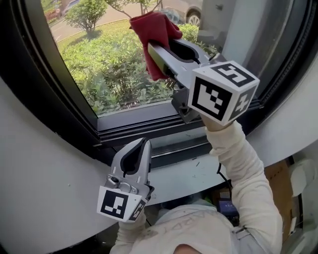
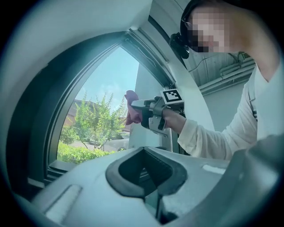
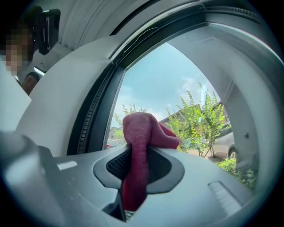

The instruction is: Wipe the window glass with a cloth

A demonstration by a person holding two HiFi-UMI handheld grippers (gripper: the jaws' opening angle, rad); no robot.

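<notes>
**A:** Count, nearest first?

**B:** Grippers: two. Marker cubes (image 1: pixel 223 92): two, one on each gripper. The left gripper (image 1: pixel 140 147) is the nearest and lowest. It is held over the white sill (image 1: pixel 198 171) with its tips toward the window. Its jaws are brought together with nothing between them.

**A:** And the other?

**B:** The right gripper (image 1: pixel 155 49) is raised higher, in front of the pane, on an arm in a pale sleeve (image 1: pixel 243 173). Its jaws are clamped on fabric.

**A:** Cloths?

**B:** One. The cloth (image 1: pixel 151 27) is red and pinched between the right jaws. Its long axis runs along the jaws, from the throat out past the tips. The free end is bunched into a rounded wad beyond the tips and points at the window. In the head view a fold hangs down the left side of the jaw.

**A:** Is it touching the pane?

**B:** The wad is up by the pane, but I cannot tell whether it presses on it.

**A:** Farther back?

**B:** Window frame (image 1: pixel 129 130): one, dark and curved. Window glass (image 1: pixel 74 37): one pane. Beyond it is one bed of green shrubs (image 1: pixel 114 79). There are also at least two trees (image 1: pixel 87 12). One car (image 1: pixel 193 16) shows only in part at the top edge.
</notes>
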